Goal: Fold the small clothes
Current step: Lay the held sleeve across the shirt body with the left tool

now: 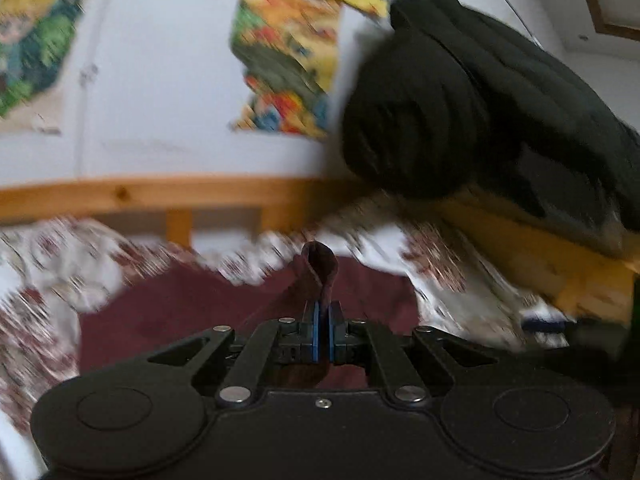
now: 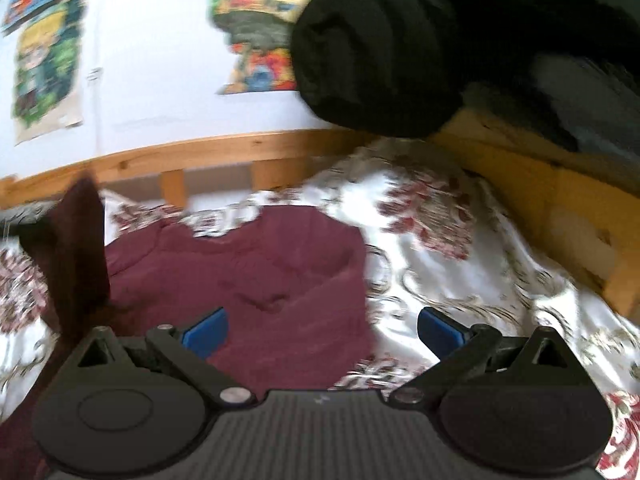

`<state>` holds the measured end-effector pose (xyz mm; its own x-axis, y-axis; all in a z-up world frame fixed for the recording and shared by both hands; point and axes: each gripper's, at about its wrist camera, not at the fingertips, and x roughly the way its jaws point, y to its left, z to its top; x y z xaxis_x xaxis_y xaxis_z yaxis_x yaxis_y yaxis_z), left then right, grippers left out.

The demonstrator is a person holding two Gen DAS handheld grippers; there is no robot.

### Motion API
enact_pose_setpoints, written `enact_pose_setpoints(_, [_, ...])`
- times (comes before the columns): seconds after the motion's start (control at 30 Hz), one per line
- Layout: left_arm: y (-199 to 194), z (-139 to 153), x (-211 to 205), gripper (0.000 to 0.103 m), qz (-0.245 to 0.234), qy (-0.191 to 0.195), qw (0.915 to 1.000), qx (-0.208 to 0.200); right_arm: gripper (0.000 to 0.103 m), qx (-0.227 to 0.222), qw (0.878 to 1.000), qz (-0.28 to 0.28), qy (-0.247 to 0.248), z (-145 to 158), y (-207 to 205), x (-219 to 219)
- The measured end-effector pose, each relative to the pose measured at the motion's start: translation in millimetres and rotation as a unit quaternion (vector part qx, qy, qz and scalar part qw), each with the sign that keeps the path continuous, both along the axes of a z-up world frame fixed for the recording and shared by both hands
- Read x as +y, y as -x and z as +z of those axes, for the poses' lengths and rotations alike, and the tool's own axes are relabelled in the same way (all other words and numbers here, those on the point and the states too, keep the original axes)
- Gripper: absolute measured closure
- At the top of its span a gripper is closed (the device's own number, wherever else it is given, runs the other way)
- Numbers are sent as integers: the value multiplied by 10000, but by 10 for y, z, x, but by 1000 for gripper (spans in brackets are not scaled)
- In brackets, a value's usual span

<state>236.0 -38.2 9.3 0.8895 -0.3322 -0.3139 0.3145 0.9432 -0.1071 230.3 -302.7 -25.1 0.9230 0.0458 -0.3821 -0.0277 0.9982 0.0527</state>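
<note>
A maroon garment (image 2: 276,280) lies spread on the flowered bedspread (image 2: 452,276). My left gripper (image 1: 323,312) is shut on a fold of the maroon garment (image 1: 316,268), which curls up above the blue pads; the rest of the cloth trails below it. In the right wrist view that lifted flap (image 2: 80,240) stands up dark at the left. My right gripper (image 2: 322,330) is open, its blue pads (image 2: 208,332) wide apart above the garment's near right edge, with nothing pinched between them. The left wrist view is blurred.
A wooden bed rail (image 2: 224,152) runs along the far side, with a white wall and colourful posters (image 1: 284,60) behind. A bulky black bundle (image 2: 380,48) hangs over the wooden frame (image 2: 560,200) at the right.
</note>
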Motion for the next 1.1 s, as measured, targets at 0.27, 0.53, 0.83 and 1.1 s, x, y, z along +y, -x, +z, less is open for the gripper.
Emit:
enact_pose_setpoints(0.27, [95, -459, -208, 99, -459, -196, 9973, 535, 0, 444, 9930, -704, -833, -111, -150, -385])
enact_pose_setpoints(0.53, [76, -525, -245, 99, -788, -151, 9935, 812, 0, 631, 9937, -595, -706, -218, -177, -294])
enact_pose_setpoints(0.83, [135, -523, -240, 46, -686, -265, 9906, 1149, 0, 904, 9939, -288, -559, -352, -240, -160])
enact_pose_setpoints(1.1, [-111, -201, 445, 18, 969, -468, 9870, 1192, 11, 1115, 9810, 1485, -558, -429, -201, 331])
